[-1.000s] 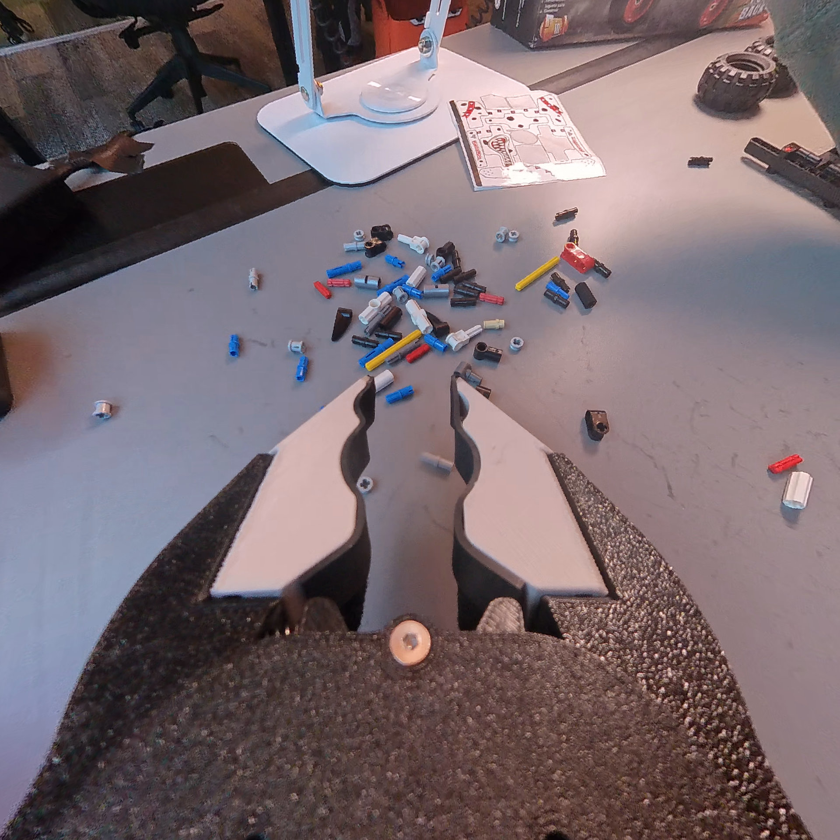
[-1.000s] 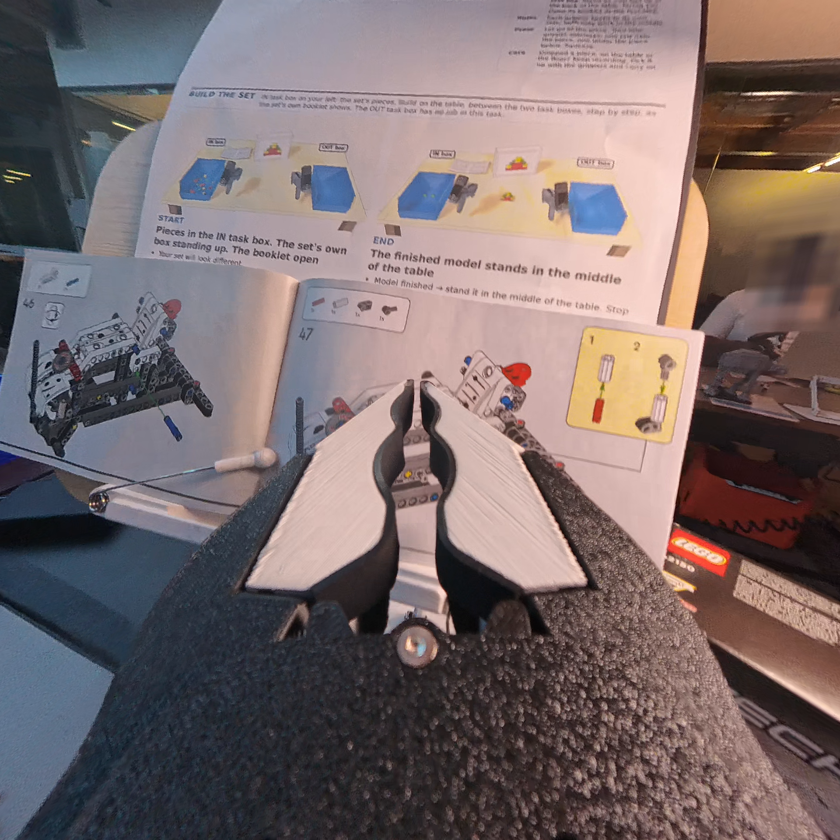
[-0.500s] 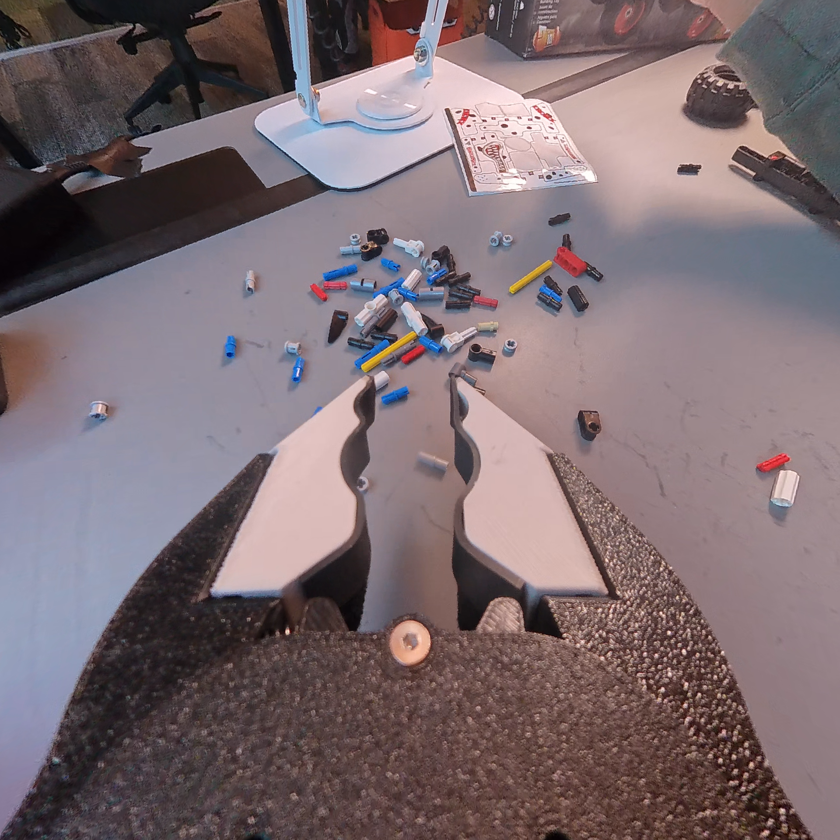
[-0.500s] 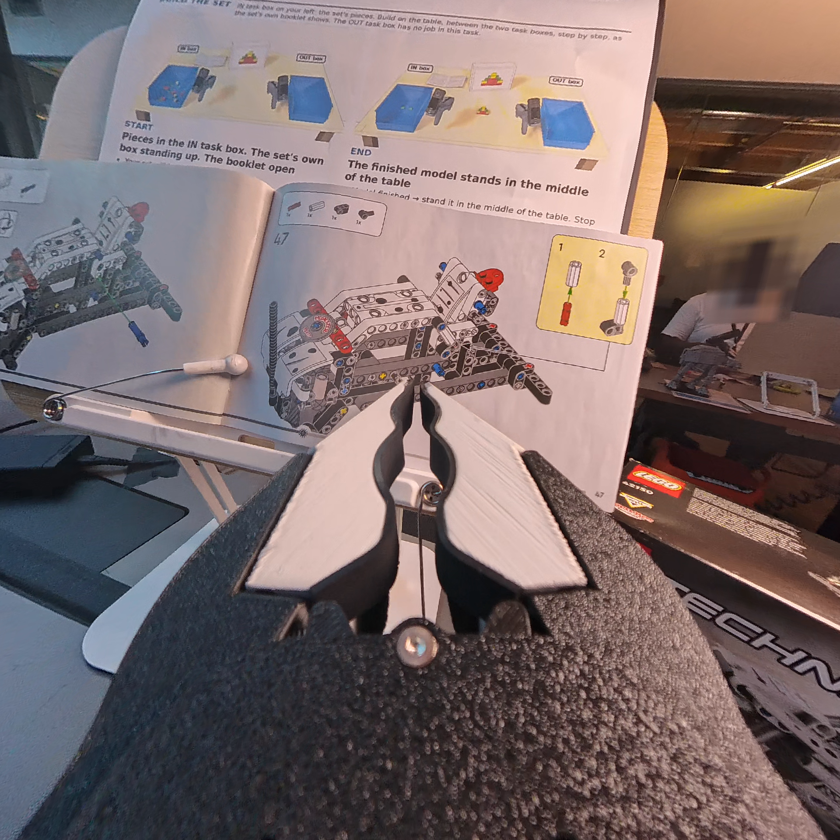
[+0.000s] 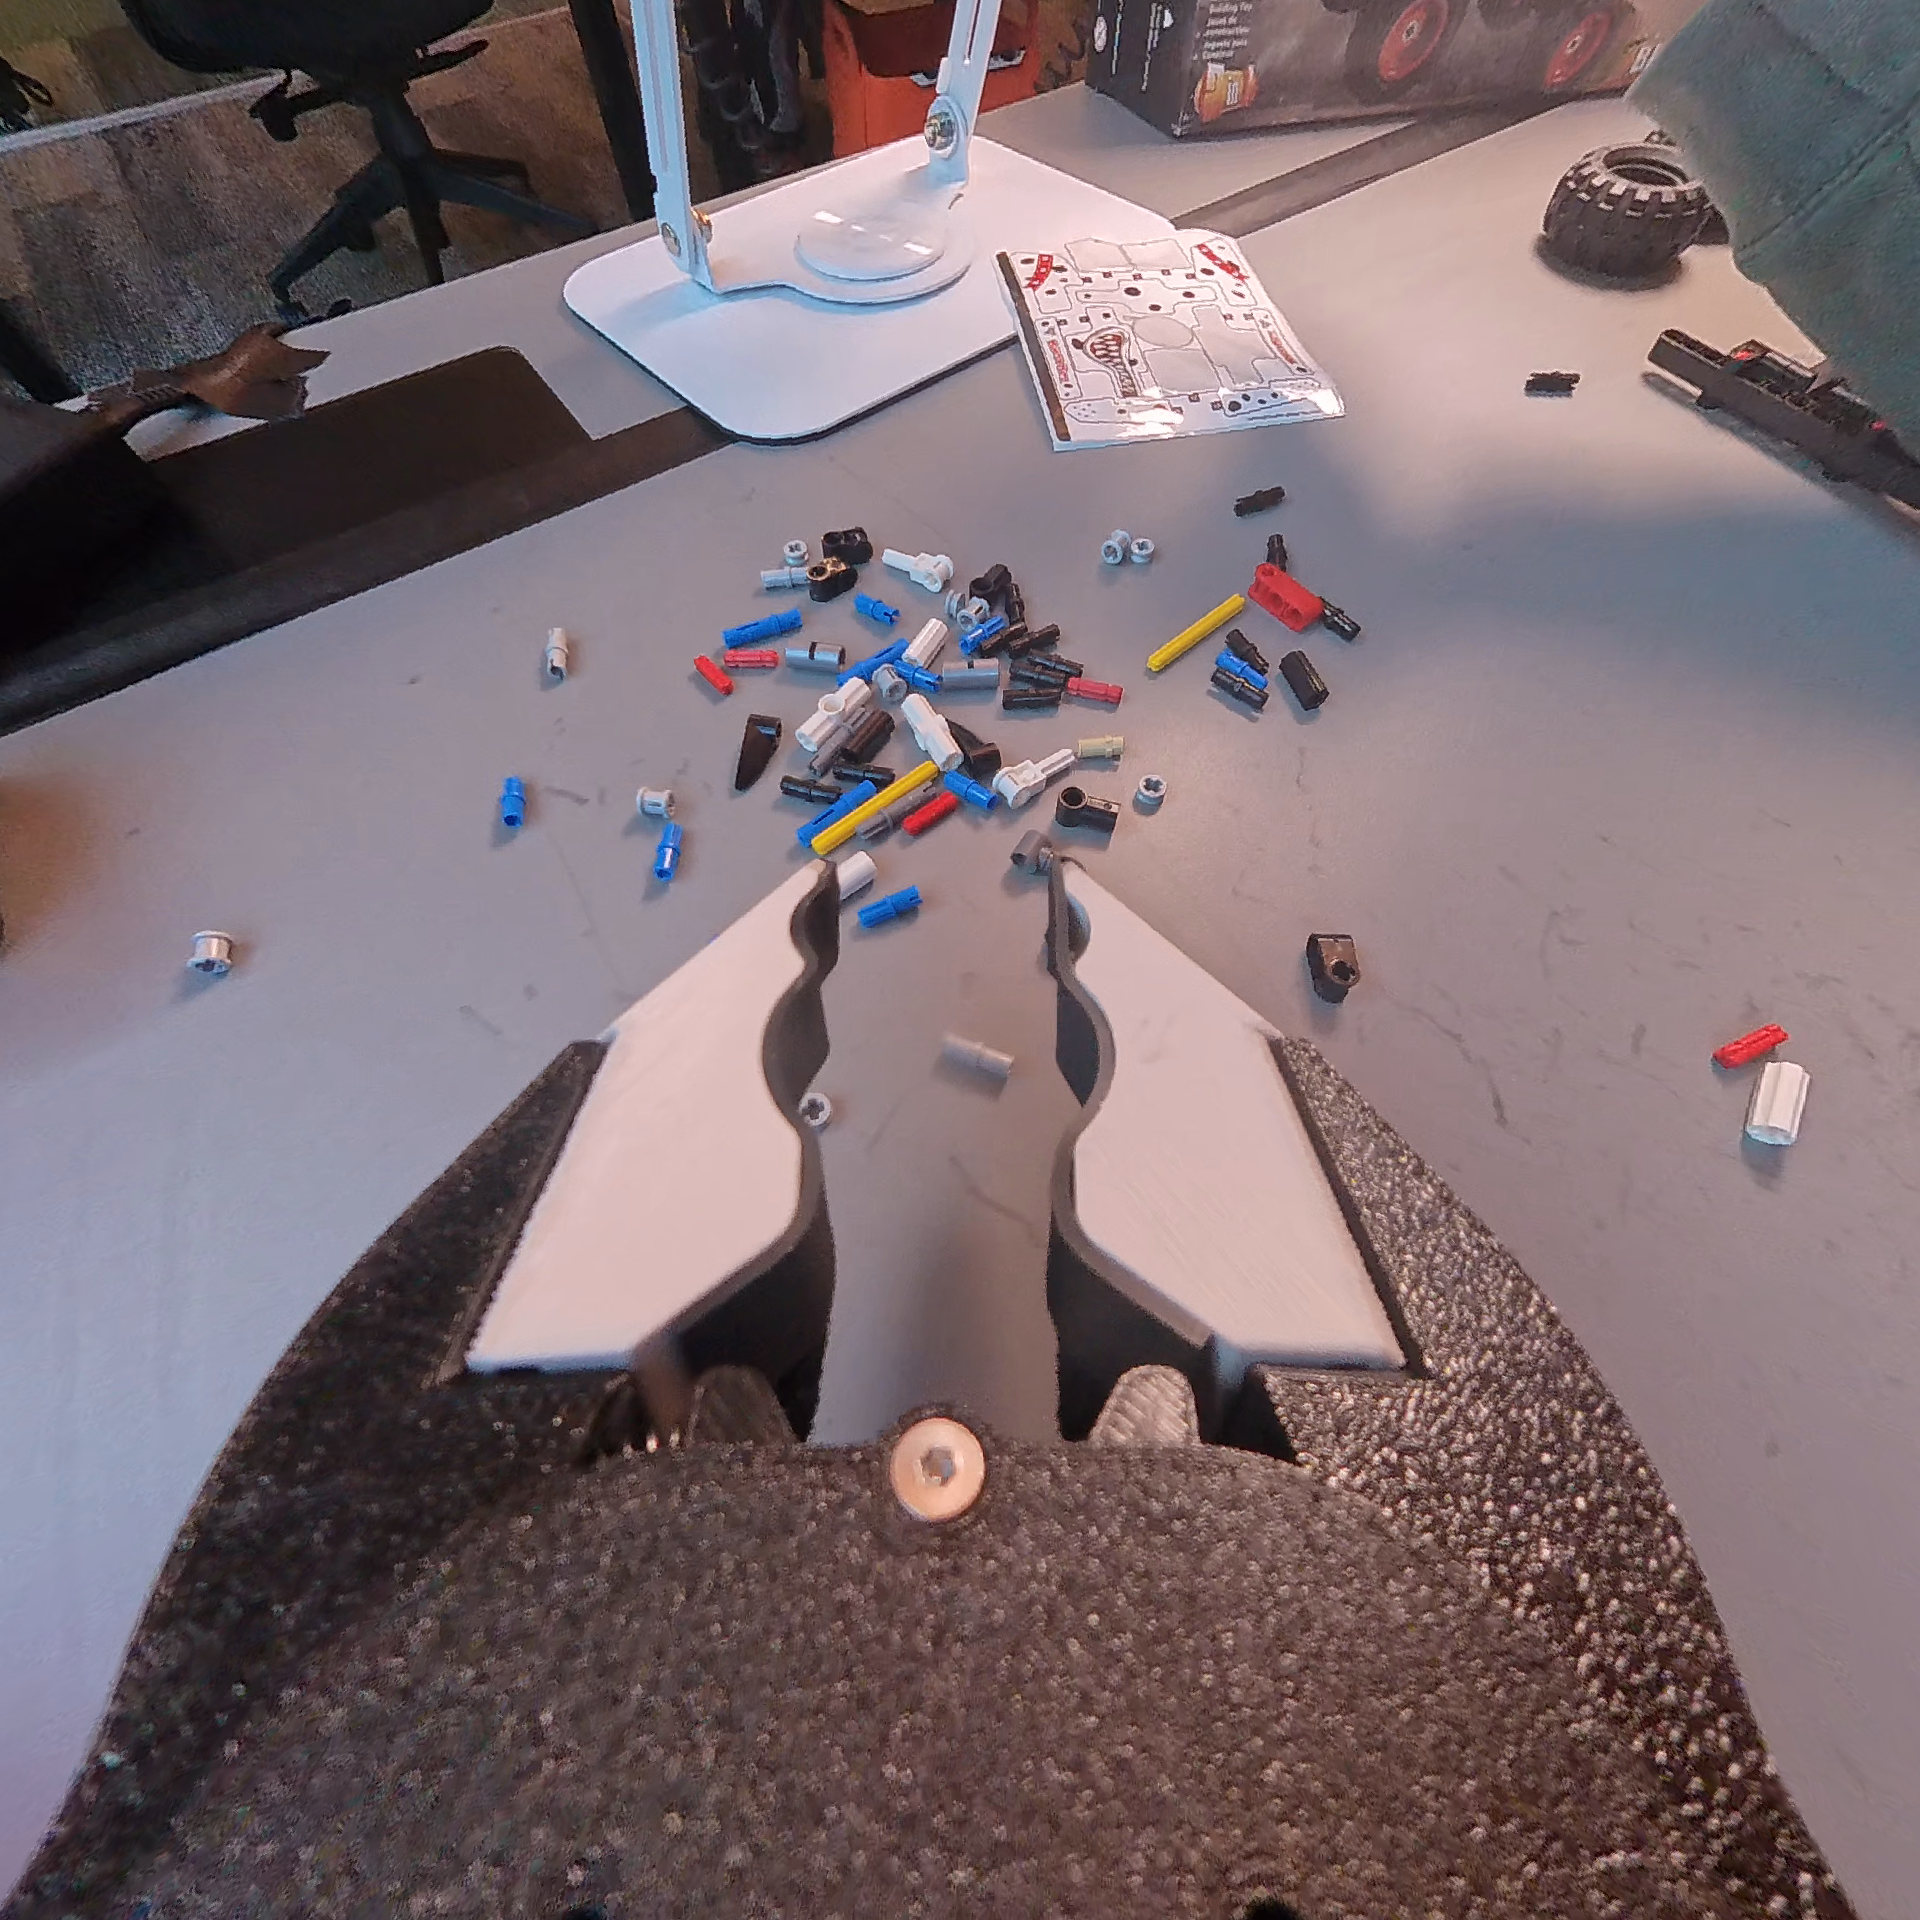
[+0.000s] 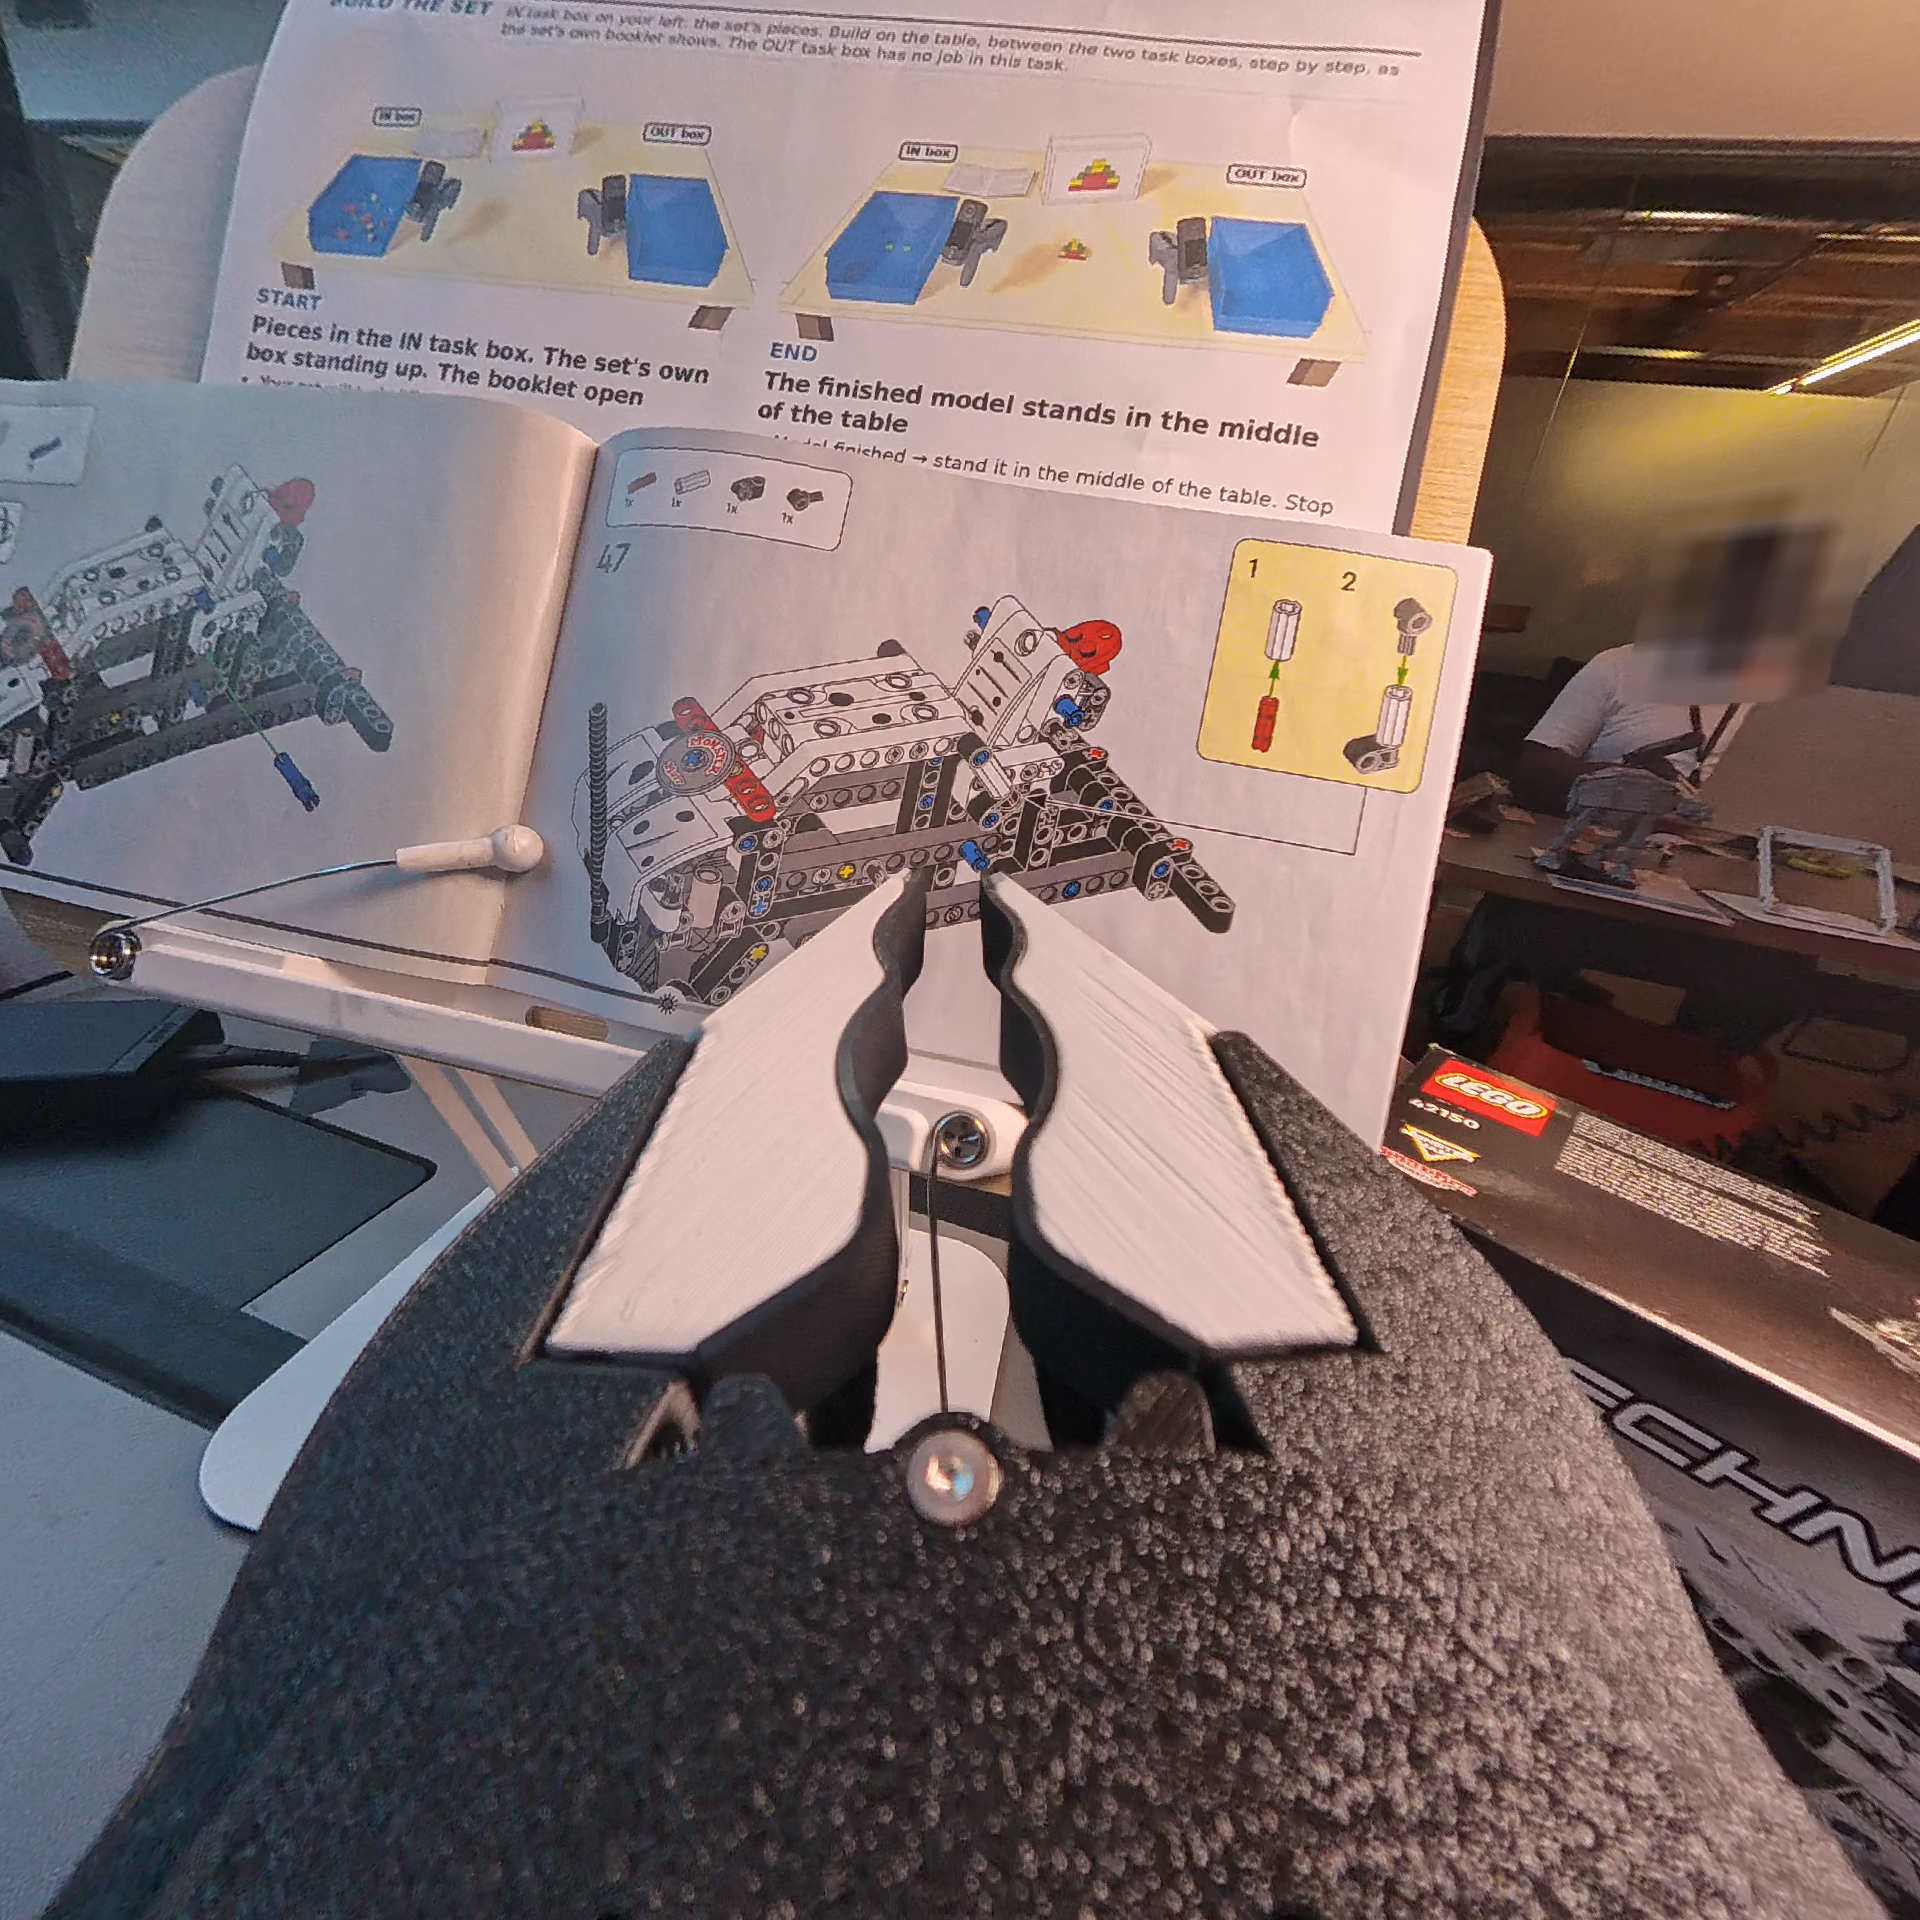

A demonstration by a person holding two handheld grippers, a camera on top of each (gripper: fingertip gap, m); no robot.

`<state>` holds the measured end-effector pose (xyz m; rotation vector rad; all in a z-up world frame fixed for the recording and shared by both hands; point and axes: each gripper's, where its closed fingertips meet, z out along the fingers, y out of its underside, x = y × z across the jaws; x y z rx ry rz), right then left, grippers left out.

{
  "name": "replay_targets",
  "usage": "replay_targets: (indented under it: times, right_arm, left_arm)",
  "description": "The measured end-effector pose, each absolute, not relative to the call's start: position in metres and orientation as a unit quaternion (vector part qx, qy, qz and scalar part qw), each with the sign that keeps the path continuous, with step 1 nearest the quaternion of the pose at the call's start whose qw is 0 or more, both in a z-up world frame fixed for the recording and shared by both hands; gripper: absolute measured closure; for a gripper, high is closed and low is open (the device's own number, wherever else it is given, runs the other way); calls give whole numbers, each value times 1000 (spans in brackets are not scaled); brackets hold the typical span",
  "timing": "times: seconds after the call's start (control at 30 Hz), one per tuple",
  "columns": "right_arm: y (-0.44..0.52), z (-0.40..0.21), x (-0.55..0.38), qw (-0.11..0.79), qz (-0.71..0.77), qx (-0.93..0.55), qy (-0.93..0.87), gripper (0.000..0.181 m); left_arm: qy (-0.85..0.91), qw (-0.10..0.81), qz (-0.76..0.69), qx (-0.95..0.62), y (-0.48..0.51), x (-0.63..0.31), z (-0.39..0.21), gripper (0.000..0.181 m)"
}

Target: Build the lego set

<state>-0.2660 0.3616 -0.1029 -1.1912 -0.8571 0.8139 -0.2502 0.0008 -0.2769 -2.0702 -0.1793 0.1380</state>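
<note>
In the left wrist view my left gripper (image 5: 938,885) is open and empty, low over the grey table (image 5: 312,1091). A scattered pile of small lego pins and connectors (image 5: 914,707) lies just beyond its tips. A grey pin (image 5: 977,1058) and a small grey bush (image 5: 816,1110) lie on the table between the fingers. In the right wrist view my right gripper (image 6: 951,888) is empty, its jaws a narrow gap apart. It points at the open instruction booklet (image 6: 935,727) on a white stand (image 6: 343,1003).
A black connector (image 5: 1330,961), a red pin (image 5: 1751,1044) and a white cylinder (image 5: 1777,1101) lie to the right. A tyre (image 5: 1626,213), a black beam assembly (image 5: 1787,410), a sticker sheet (image 5: 1164,332), the stand base (image 5: 810,343) and a sleeve (image 5: 1818,156) are farther back. The set box (image 6: 1662,1195) lies right of the booklet. Some 40 cm of space lies between my two pairs of fingers. The black connector (image 5: 1330,961) is about 7 cm from my left fingertips.
The right gripper drew back and dropped from the booklet, and its jaws parted slightly. The left gripper's jaws opened a little wider and it shifted slightly over the pieces.
</note>
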Motion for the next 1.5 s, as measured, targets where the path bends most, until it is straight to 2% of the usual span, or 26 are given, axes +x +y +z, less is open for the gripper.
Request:
replay_targets:
  times: [0.33, 1.5]
  right_arm:
    - [365, -95, -261, 668, 369, -528, -373, 169]
    - [366, -92, -262, 662, 374, -528, -379, 167]
  left_arm:
    - [-86, 526, 35, -845, 1, -249, -270, 131]
    - [-62, 572, 81, -814, 0, -252, -249, 157]
